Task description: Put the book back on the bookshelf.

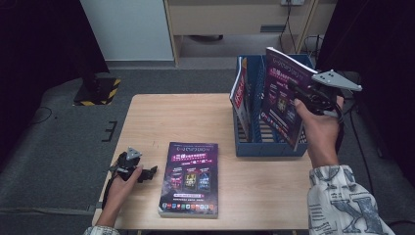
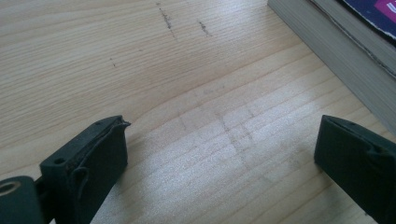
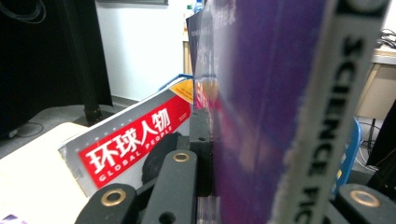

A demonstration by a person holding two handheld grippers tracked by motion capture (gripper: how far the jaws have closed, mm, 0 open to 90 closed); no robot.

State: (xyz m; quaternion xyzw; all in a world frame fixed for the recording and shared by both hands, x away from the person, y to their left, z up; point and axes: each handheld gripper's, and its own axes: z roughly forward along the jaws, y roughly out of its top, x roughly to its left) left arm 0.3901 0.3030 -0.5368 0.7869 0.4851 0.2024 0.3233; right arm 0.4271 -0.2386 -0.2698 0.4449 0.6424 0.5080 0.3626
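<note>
Right tongs (image 1: 304, 98) clenched on purple magazine (image 1: 281, 95) — upright over blue rack (image 1: 266, 147). Left tongs (image 1: 142, 172) released, resting on table (image 1: 195, 112) beside magazine stack (image 1: 190, 178).

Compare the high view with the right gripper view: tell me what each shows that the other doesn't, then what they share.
High view alone: the left gripper resting on the wooden table beside a flat purple magazine, and the whole blue file rack.

Right gripper view alone: the held magazine's spine lettering and the red "Global People" title.

Both: the right gripper shut on the upright purple magazine, with the red magazine alongside.
</note>
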